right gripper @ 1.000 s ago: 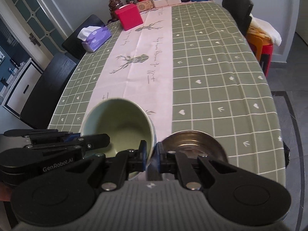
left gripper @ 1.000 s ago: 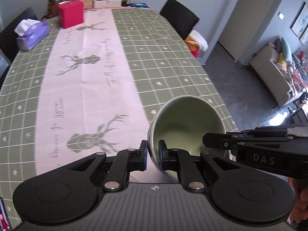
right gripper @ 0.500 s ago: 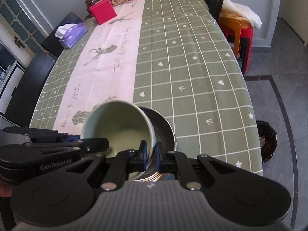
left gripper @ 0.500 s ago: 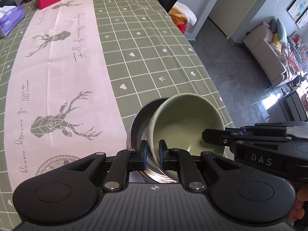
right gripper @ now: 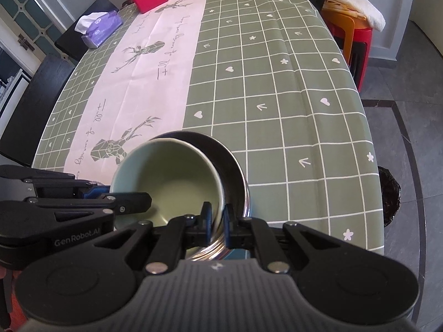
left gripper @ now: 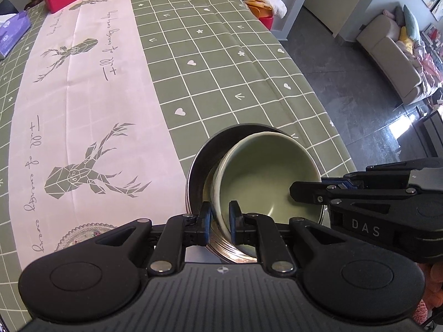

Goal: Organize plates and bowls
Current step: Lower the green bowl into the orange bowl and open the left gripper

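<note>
My left claw [left gripper: 220, 217] is pinching the near rim of the green bowl [left gripper: 265, 177], one finger inside the wall and one outside. My right claw [right gripper: 216, 221] is closed on the near rim of the steel bowl [right gripper: 235, 171]; its inner finger also lies against the green bowl's outer wall.

Containers: the green bowl sits tilted inside the steel bowl, leaning toward its right side in the left wrist view, with a crescent of the steel interior exposed on the left. Both bowls hold nothing. They are at the near end of the worktop [left gripper: 221, 63], over the green checked area just beside the pale runner [left gripper: 83, 105].

Materials and shapes: the green bowl is glazed ceramic, smooth, round, with a paler lip. The steel bowl is polished metal, wider, with concentric ridges on its outer wall and a dark, shadowed interior. The worktop cloth is green with white grid lines, hearts and arrows; the runner carries stag prints and script.
</note>
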The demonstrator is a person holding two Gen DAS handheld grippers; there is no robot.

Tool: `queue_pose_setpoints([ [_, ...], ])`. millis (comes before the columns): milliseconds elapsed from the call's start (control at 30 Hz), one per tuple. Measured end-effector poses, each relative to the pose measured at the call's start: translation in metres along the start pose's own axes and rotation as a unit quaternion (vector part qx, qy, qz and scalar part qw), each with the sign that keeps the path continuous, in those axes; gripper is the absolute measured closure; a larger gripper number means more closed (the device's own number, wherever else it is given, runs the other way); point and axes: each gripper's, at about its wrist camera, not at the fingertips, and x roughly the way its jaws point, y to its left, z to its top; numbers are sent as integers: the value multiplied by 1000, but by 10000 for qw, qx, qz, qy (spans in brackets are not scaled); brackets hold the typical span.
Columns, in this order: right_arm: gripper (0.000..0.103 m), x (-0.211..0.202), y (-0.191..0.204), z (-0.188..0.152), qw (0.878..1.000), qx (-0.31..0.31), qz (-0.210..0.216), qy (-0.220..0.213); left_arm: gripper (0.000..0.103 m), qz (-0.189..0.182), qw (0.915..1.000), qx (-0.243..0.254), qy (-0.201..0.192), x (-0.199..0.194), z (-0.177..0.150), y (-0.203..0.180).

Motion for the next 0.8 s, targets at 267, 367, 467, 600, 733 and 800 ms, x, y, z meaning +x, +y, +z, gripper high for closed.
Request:
queue_pose_setpoints([
  [267, 97, 3, 1, 1, 10000, -67, -27, 16, 88, -14, 10000, -55, 33, 0, 2, 2],
  [367, 97, 4, 1, 1, 10000, -58, -17, 26, 88, -61, 9999, -127, 18, -2, 3, 4],
  [467, 97, 6, 1, 1, 10000, -80, -45, 18, 88, -141, 9995, -271, -1, -5, 4, 8],
  [600, 97, 6, 3, 2, 9999, -129, -100, 21, 82, -244, 9990, -346, -104, -10, 5, 12],
  [733, 96, 7, 3, 2, 9999, -125, -112, 23, 71, -320, 9983, -352, -328, -18, 5, 11],
  [800, 92, 6, 4, 3, 9999, -110, -90, 2, 69, -363, 9976, -324, -487, -26, 6, 11],
])
